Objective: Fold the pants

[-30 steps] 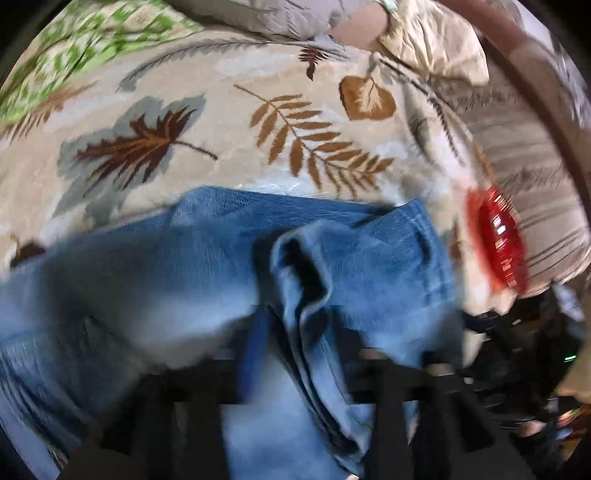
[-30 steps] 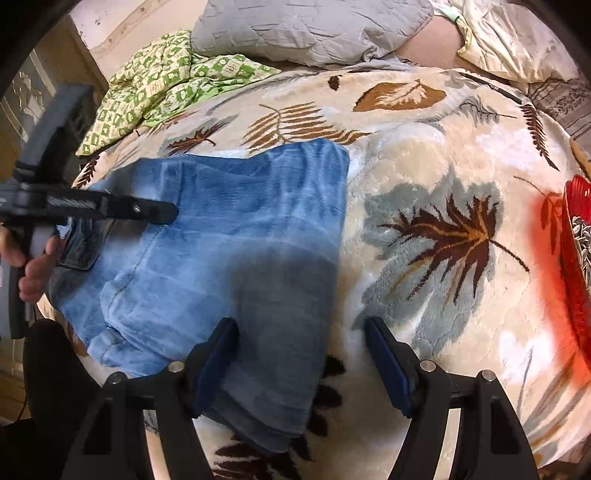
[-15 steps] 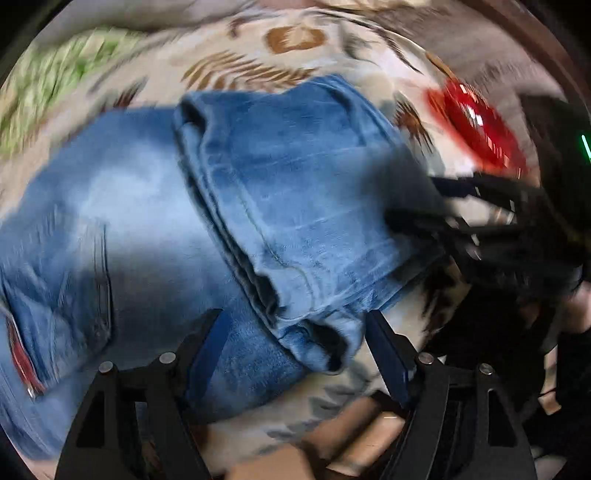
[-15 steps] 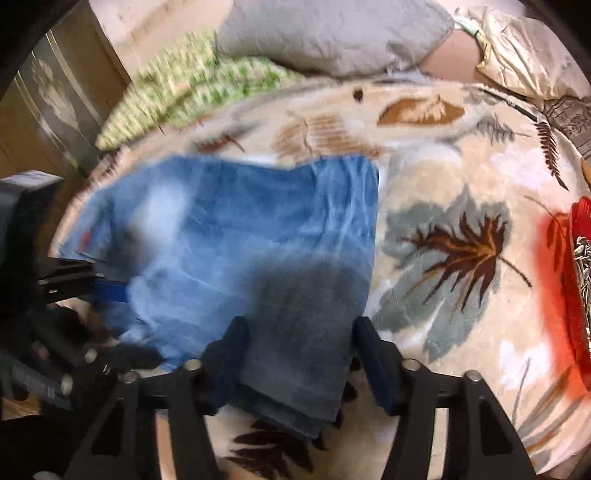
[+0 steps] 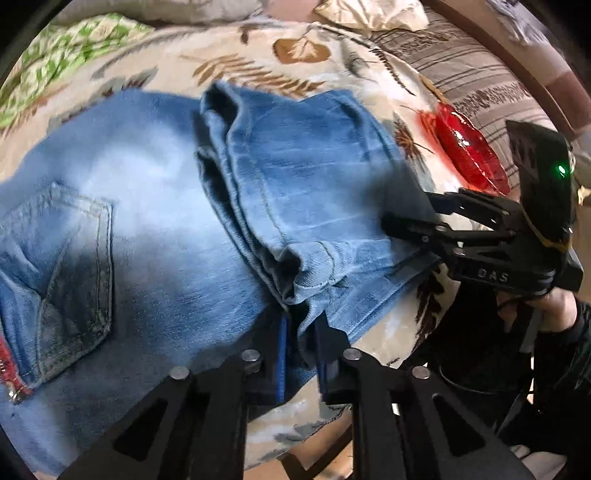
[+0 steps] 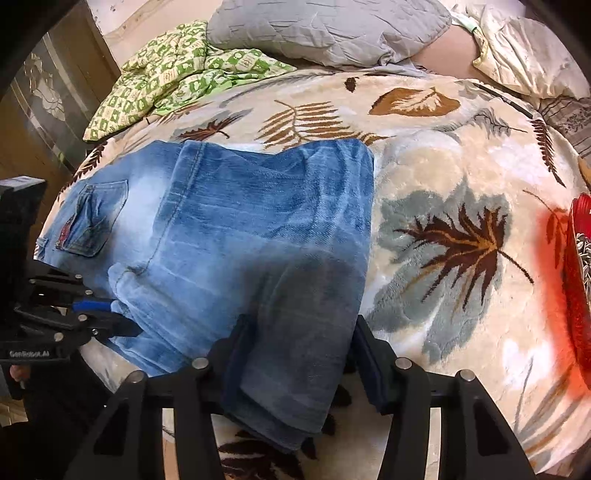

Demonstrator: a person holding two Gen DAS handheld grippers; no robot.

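Note:
Blue jeans (image 5: 155, 229) lie on a leaf-patterned blanket (image 6: 443, 177), legs folded back over the seat; they also show in the right wrist view (image 6: 236, 229). My left gripper (image 5: 301, 347) is shut on the hem end of the folded legs (image 5: 317, 273) at the near edge; it also shows in the right wrist view (image 6: 122, 317). My right gripper (image 6: 295, 365) has its jaws partly apart around the folded end of the jeans, fabric between them. In the left wrist view it (image 5: 406, 225) rests on that fold.
A red glass dish (image 5: 469, 151) sits on the blanket right of the jeans, also in the right wrist view (image 6: 580, 280). A green patterned cloth (image 6: 177, 74) and grey pillow (image 6: 332, 29) lie at the back. A wooden cabinet (image 6: 37, 122) stands left.
My left gripper has closed on the hem end of the folded legs. My right gripper's jaws have narrowed around the fold. The jeans have stayed in place.

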